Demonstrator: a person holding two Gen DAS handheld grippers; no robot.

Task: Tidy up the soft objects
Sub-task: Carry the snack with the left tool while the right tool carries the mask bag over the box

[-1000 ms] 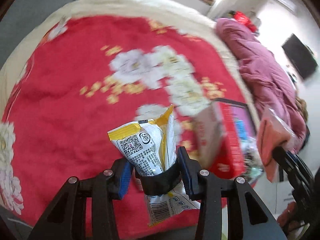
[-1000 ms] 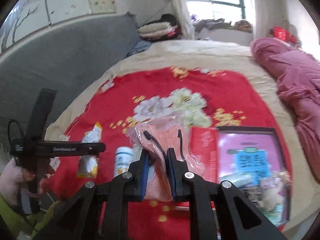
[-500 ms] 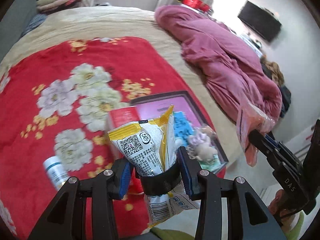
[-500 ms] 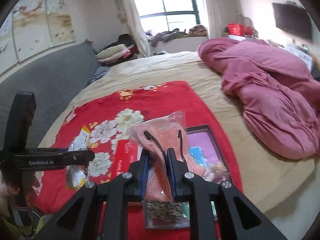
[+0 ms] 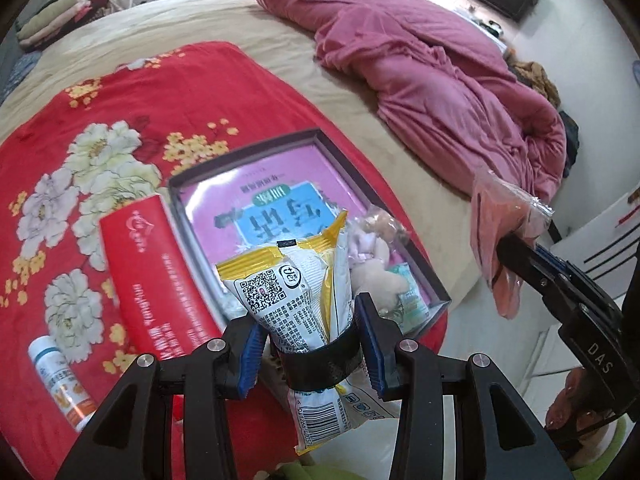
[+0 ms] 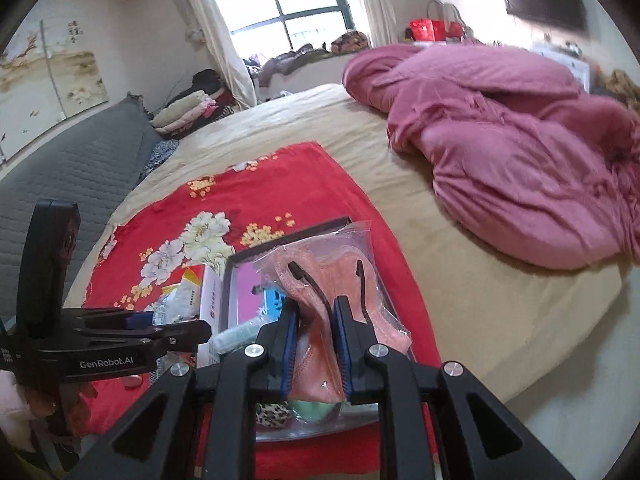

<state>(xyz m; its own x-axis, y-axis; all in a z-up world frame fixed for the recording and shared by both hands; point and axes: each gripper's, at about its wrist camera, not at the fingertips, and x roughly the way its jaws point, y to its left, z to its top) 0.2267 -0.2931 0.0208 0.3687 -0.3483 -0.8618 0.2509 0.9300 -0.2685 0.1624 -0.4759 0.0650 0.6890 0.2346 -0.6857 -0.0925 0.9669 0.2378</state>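
Left fingers [image 5: 312,344]: closed on the waist of a snack packet [image 5: 298,300], low in the middle of the left wrist frame; the blue pads press it from both sides and a black band circles it between them.
Right fingers [image 6: 316,344]: clamped tight on a clear bag of pink cloth [image 6: 336,280], low centre of the right wrist frame; the same bag hangs at the right edge of the left wrist frame.
Snack packet: held upright above the near end of the dark box [image 5: 178,184], its barcode end hanging below the fingers. Light, crinkly and slick film, probably puffed with air, so it gives under a squeeze and can slide; the waist, where it is pinched now, looks the safest hold.
Bag of pink cloth: soft and limp, with smooth plastic outside. It droops on either side of the pads, so a grip through the bunched middle suits it better than a corner.
Box: lies on the red flowered blanket [image 5: 100,128] in mid frame, with a pink book lining it and a small plush toy [image 5: 376,264] at its near end.
Beside the box: a red carton [image 5: 156,280] touches its left wall; a small white bottle [image 5: 60,384] lies at lower left.
Under the right fingers: a leopard-print scrap and something mint green, too hidden to name.
Background: a heaped pink quilt [image 6: 500,140] fills the upper right, on the bed.
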